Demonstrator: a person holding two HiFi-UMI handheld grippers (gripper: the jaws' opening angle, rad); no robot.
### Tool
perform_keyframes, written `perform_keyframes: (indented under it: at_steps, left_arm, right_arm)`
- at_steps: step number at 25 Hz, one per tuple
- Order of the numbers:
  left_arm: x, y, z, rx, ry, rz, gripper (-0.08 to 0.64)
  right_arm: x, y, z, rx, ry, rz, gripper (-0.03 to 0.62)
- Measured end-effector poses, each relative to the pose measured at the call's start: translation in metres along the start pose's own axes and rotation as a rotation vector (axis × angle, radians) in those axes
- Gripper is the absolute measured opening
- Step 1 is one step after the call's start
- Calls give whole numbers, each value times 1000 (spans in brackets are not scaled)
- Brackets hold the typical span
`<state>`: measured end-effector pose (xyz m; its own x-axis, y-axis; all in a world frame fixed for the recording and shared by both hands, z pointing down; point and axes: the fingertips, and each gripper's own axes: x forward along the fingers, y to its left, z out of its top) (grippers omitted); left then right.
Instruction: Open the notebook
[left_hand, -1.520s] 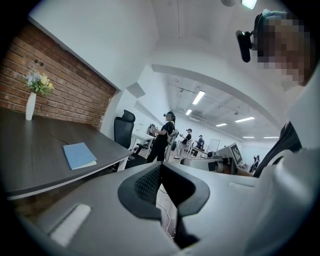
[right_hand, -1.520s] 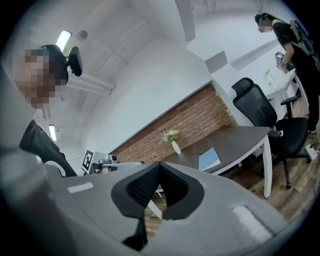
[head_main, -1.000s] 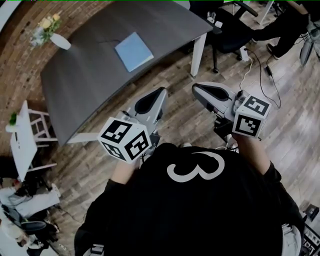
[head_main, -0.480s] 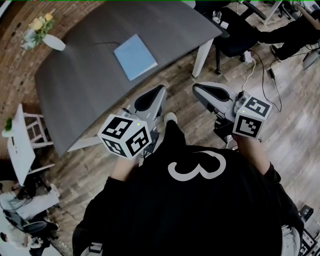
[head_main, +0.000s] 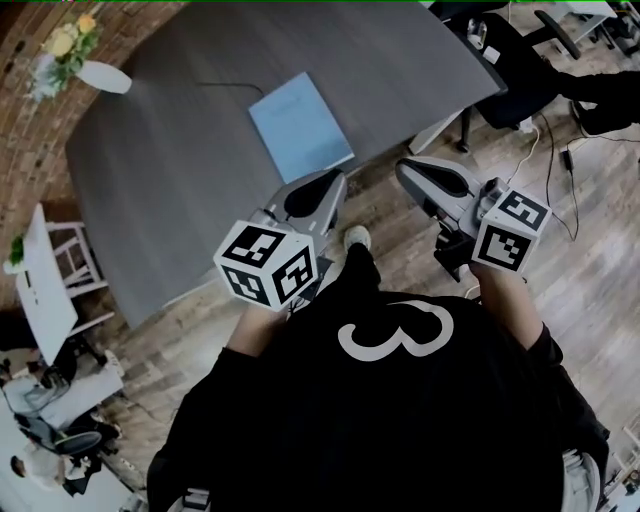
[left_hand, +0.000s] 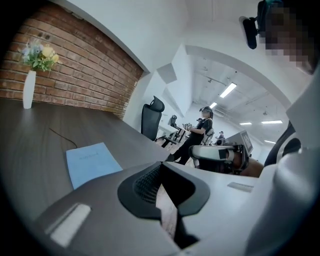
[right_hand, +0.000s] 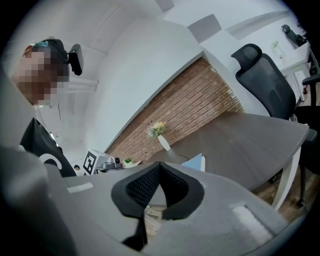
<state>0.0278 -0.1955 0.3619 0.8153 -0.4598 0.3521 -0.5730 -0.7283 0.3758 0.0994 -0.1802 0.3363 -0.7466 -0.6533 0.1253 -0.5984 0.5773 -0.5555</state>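
Both pairs of jaws shut and empty, close to the table's near edge.
Our left gripper and right gripper have their pads together and hold nothing. Just beyond them the closed notebook lies flat near the table edge. We judge shut tips could shove it instead of lifting the cover. There is bare tabletop around it, and the vase stands well apart.

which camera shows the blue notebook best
The head view: the blue notebook lies whole and closed on the table, from above. The left gripper view shows it flat at a low slant; the right gripper view catches only a sliver.
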Motion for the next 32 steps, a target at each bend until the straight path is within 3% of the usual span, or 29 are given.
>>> perform_keyframes:
  at_steps: [7,14,18,27,32]
  left_arm:
    - [11,59,1,-50,18,35,9]
    - [32,68,-11,-74,58,69,11]
    - [49,64,-25,-51,88,122,96]
    - [75,61,-55,96,150,283,249]
    - [80,71,-57,252,138,422,256]
  right_arm:
    - [44,-34,13,-24,87,-25,2]
    - [49,-55,7,2,131,-14,2]
    - [39,-65,-8,38,165,9,2]
    - [7,-75,-34,29,213,40,2]
    - [-11,-79,-53,47,224,34,2]
